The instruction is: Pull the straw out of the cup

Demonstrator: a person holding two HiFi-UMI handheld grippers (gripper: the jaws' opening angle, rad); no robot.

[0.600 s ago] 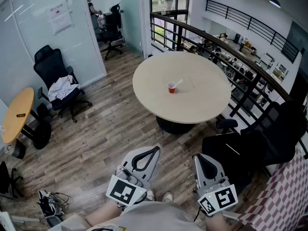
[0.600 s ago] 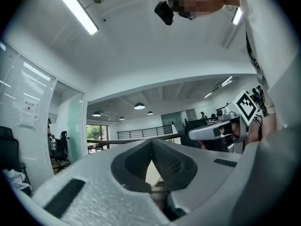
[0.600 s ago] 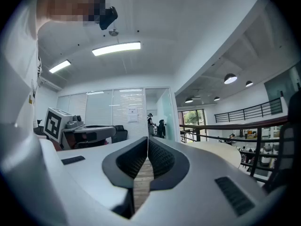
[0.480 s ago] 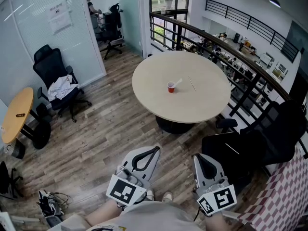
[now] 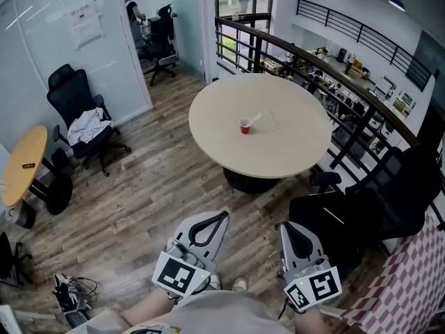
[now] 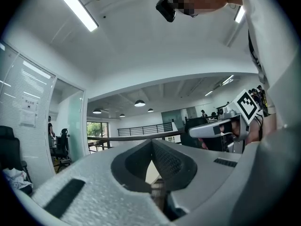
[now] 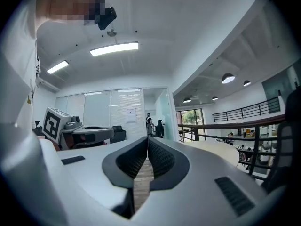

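Note:
A small red cup [image 5: 244, 126] stands near the middle of the round beige table [image 5: 278, 155], far ahead of me. A white straw [image 5: 255, 119] leans out of the cup toward the upper right. A second thin straw [image 5: 276, 121] lies flat on the table to its right. My left gripper [image 5: 224, 215] and right gripper [image 5: 285, 226] are held low and close to my body, well short of the table. Both are shut and hold nothing. The left gripper view shows its jaws' tips [image 6: 151, 140] touching; the right gripper [image 7: 147, 138] is the same.
A black chair [image 5: 368, 207] stands between me and the table at the right. Another black chair with cloth on it [image 5: 82, 113] and a small wooden table [image 5: 24, 164] are at the left. A black railing [image 5: 313, 61] runs behind the table. Cables [image 5: 69, 294] lie on the floor.
The table and cup sit slightly further left in the head view. Both grippers are held as before, shut and empty.

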